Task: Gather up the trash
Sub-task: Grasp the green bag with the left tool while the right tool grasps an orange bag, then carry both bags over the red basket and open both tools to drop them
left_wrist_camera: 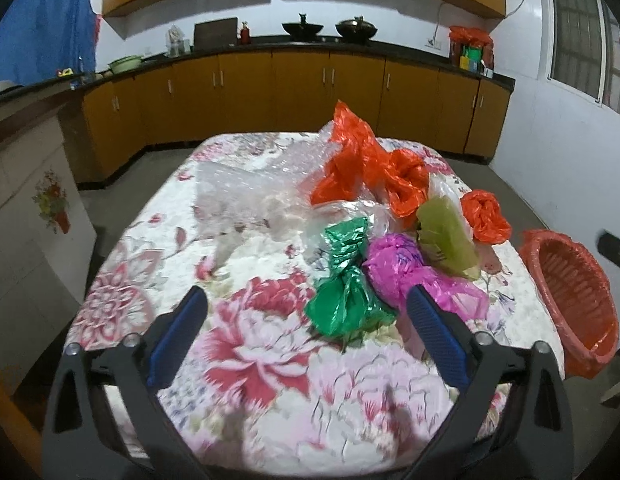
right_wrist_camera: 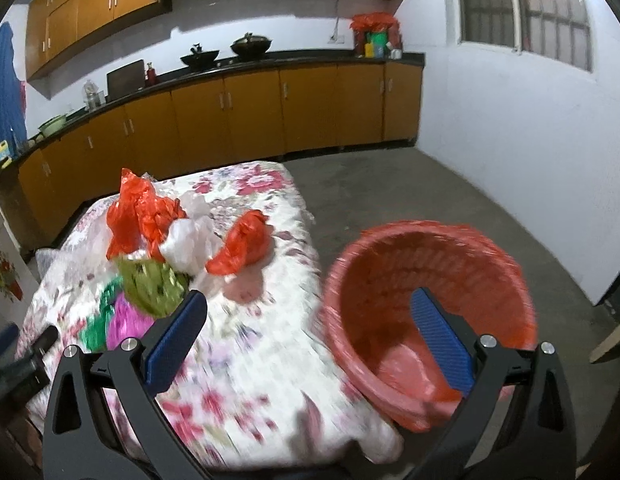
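Note:
Crumpled trash lies on a table with a floral cloth [left_wrist_camera: 246,344]: a green foil wrapper [left_wrist_camera: 345,280], a pink foil wad [left_wrist_camera: 401,268], an olive wrapper [left_wrist_camera: 445,236], orange plastic bags [left_wrist_camera: 369,164] and a small orange wad [left_wrist_camera: 485,216], plus clear bubble wrap [left_wrist_camera: 250,192]. My left gripper [left_wrist_camera: 308,300] is open above the near part of the table, the green wrapper just ahead between its fingers, untouched. My right gripper [right_wrist_camera: 310,302] is open over the table's right edge, one finger in front of the red basket [right_wrist_camera: 429,320]. The same trash shows in the right wrist view, with an orange wad [right_wrist_camera: 242,248].
The red basket [left_wrist_camera: 569,300] lined with an orange bag stands off the table's right side. Brown cabinets [left_wrist_camera: 302,92] with a dark counter run along the back wall. A white cabinet [left_wrist_camera: 26,208] stands left. Grey floor [right_wrist_camera: 409,188] spreads right of the table.

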`<state>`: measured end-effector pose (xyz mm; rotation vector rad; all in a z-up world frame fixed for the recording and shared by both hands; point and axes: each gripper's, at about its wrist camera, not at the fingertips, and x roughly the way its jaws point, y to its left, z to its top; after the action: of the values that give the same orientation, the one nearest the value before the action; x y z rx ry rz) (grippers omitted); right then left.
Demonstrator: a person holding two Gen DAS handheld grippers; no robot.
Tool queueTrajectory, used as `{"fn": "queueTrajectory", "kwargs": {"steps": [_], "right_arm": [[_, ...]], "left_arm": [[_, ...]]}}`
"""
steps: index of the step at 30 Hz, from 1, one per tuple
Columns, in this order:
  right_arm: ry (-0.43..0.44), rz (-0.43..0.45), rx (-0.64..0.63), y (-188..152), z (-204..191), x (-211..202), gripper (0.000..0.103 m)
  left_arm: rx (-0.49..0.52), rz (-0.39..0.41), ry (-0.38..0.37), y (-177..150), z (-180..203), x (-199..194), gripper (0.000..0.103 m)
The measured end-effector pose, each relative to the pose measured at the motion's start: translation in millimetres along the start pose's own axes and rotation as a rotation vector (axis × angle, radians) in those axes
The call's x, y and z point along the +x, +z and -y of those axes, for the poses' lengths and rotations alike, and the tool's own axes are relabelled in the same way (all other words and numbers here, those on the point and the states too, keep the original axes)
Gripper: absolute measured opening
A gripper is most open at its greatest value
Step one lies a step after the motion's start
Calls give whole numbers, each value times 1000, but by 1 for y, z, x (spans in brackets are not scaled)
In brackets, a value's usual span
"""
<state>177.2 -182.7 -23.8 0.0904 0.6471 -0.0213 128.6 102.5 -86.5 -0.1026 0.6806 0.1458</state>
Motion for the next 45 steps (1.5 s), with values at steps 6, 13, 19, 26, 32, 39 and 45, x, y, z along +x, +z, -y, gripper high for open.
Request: {"fn": "queueTrajectory", "kwargs": {"steps": [6, 13, 19, 26, 32, 39, 45], "right_arm": [[41, -82, -33, 24, -23, 71, 79], [73, -180, -9, 35, -32, 135, 73], [81, -237, -33, 33, -41, 166, 68], [147, -286, -63, 20, -48, 180, 44], [170, -241, -94, 18, -49, 160, 39], [183, -179, -91, 23, -38, 131, 38], [187, -128, -72, 26, -25, 105, 38]], "left_arm": [[0, -57, -25, 10, 5, 41, 78], [-17, -113, -69, 14, 7, 74, 67], [-4, -169, -72, 12, 12, 98, 54], [-9, -200, -97, 5, 13, 110, 40], [-12, -194, -128, 4, 16, 106, 21], [-26, -155, -118, 4, 6, 86, 19], [-39, -101, -119, 12, -4, 59, 19]]}}
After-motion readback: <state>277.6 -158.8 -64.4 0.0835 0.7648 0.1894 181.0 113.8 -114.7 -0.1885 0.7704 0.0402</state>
